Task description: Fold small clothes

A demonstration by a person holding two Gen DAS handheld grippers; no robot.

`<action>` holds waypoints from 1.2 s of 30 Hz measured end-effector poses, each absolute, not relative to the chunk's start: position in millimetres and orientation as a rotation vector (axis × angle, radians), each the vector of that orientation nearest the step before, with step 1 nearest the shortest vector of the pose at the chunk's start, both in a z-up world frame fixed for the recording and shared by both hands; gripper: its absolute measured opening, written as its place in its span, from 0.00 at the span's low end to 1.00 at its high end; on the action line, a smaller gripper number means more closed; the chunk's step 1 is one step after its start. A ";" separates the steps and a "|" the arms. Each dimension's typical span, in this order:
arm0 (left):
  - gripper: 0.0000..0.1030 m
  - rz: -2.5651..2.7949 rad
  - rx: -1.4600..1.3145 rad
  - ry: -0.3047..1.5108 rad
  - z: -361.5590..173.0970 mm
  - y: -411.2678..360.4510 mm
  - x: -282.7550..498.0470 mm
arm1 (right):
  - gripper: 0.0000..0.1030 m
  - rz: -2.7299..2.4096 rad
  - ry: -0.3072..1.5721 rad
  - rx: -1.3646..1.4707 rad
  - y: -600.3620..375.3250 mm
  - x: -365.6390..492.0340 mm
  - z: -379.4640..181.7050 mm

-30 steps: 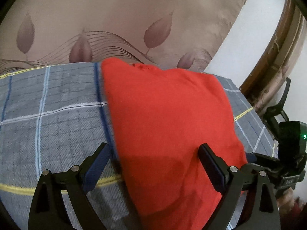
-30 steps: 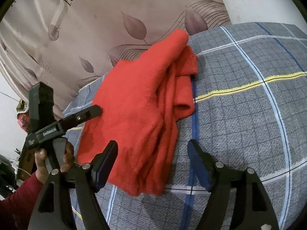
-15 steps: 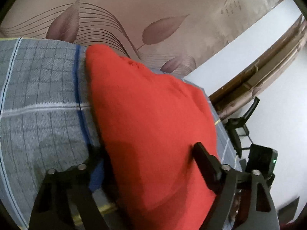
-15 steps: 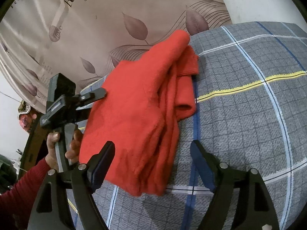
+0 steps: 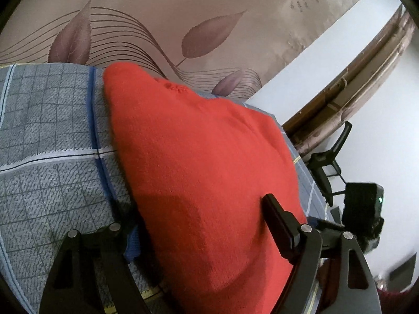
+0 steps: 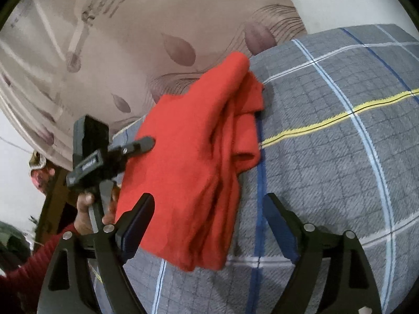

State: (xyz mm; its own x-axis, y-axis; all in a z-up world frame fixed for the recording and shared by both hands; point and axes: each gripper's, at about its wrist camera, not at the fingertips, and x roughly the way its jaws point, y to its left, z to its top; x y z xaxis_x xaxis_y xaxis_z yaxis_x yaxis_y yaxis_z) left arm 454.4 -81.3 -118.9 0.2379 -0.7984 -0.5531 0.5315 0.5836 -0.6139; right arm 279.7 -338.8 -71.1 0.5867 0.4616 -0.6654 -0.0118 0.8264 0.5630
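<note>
A red knitted garment (image 5: 204,162) lies folded on a grey plaid bedspread (image 5: 47,141). My left gripper (image 5: 201,222) is open, its jaws wide apart on either side of the garment's near end. One finger sits on top of the cloth; the other is low at its left edge. In the right wrist view the garment (image 6: 193,157) shows layered folds, and my right gripper (image 6: 209,219) is open around its near corner. The left gripper (image 6: 141,144) also shows there, at the garment's far side.
A beige curtain with a leaf print (image 5: 183,26) hangs behind the bed. A white wall and a wooden frame (image 5: 353,99) are at the right. The plaid bedspread (image 6: 340,144) stretches to the right of the garment.
The left gripper has tilted and moved closer in over the garment's near end. The right gripper has shifted slightly. The garment lies as before.
</note>
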 end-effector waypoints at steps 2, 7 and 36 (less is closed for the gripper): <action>0.78 -0.936 -0.329 0.956 -119.4 -81.3 454.7 | 0.80 0.289 0.911 0.528 -340.0 289.4 -69.8; 0.78 -0.936 -0.331 0.953 -120.4 -79.2 454.5 | 0.80 0.287 0.956 0.465 -335.8 326.3 -73.6; 0.79 -0.933 -0.336 0.931 -118.8 -73.6 452.6 | 0.54 0.555 1.036 0.689 -351.9 397.3 -99.3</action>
